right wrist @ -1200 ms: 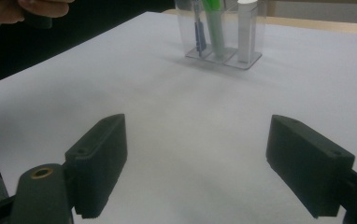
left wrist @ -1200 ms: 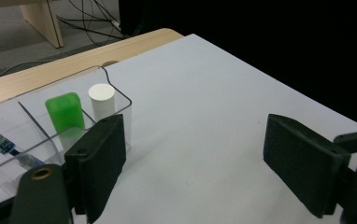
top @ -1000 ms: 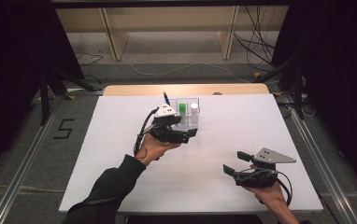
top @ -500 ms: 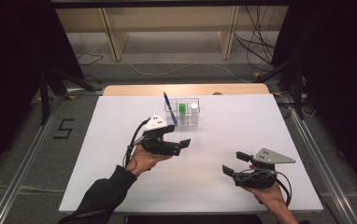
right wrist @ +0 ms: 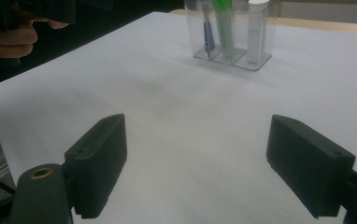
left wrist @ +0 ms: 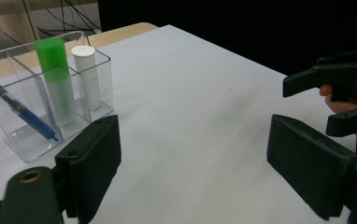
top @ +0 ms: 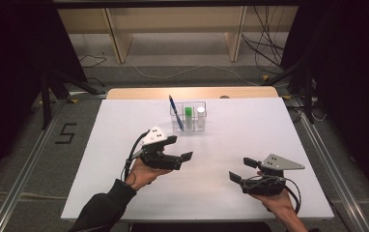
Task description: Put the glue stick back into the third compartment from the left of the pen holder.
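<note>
Two grippers: left gripper [top: 180, 148] and right gripper [top: 243, 170], fingers wide, holding nothing.
Organizer [top: 188, 116]: far middle of the bench [top: 124, 121], well apart from both.
Contents: blue pen [top: 175, 112], green tube [top: 188, 116], white tube [top: 200, 117], one per compartment.

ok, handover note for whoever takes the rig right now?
Left gripper: open, holding nothing, above the white table in front of the clear three-compartment plastic organizer.
Right gripper: open, holding nothing, at the near right of the table.
Organizer holds a blue pen leaning in one end compartment, a green-capped tube upright in the middle, a white-capped tube upright in the other end.
Done: all three items sit in the organizer.
Left: nothing loose on the table to place; check whether further steps are wanted.
</note>
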The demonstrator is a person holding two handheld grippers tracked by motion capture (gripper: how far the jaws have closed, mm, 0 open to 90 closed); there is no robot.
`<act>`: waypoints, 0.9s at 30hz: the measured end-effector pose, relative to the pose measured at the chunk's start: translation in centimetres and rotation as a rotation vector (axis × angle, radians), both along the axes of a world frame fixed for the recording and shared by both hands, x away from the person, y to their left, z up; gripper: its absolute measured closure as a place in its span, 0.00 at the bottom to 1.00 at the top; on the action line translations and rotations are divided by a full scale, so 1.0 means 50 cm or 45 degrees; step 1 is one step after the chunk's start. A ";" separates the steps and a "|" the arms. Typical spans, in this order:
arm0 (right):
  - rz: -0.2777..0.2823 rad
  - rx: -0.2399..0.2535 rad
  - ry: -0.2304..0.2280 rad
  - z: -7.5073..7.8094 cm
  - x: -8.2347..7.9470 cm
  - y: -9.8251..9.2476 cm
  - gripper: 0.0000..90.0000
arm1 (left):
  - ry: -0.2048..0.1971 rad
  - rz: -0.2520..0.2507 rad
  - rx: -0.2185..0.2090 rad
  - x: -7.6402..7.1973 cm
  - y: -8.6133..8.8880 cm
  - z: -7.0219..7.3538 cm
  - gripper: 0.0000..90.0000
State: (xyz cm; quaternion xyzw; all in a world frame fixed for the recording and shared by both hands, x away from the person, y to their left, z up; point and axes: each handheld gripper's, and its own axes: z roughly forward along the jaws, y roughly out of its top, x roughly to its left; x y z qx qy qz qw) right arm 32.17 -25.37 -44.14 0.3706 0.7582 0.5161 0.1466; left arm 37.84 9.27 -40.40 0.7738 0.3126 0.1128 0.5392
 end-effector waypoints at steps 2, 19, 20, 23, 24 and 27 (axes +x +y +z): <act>0.003 -0.001 0.001 0.000 -0.001 0.001 0.23 | -0.001 0.007 0.002 -0.005 0.006 -0.003 0.19; 0.020 0.000 0.007 -0.001 -0.003 0.010 0.23 | -0.032 0.048 -0.002 -0.045 0.054 -0.022 0.17; 0.021 0.000 0.006 -0.002 -0.003 0.010 0.23 | -0.040 0.049 -0.009 -0.050 0.056 -0.023 0.17; 0.020 -0.001 0.007 -0.002 -0.004 0.010 0.23 | -0.044 0.045 -0.006 -0.058 0.066 -0.026 0.17; 0.018 0.000 0.006 -0.002 -0.004 0.010 0.23 | -0.044 0.045 -0.006 -0.058 0.066 -0.026 0.17; 0.016 0.002 0.003 -0.002 -0.003 0.009 0.23 | -0.024 0.080 -0.012 -0.063 0.078 -0.038 0.17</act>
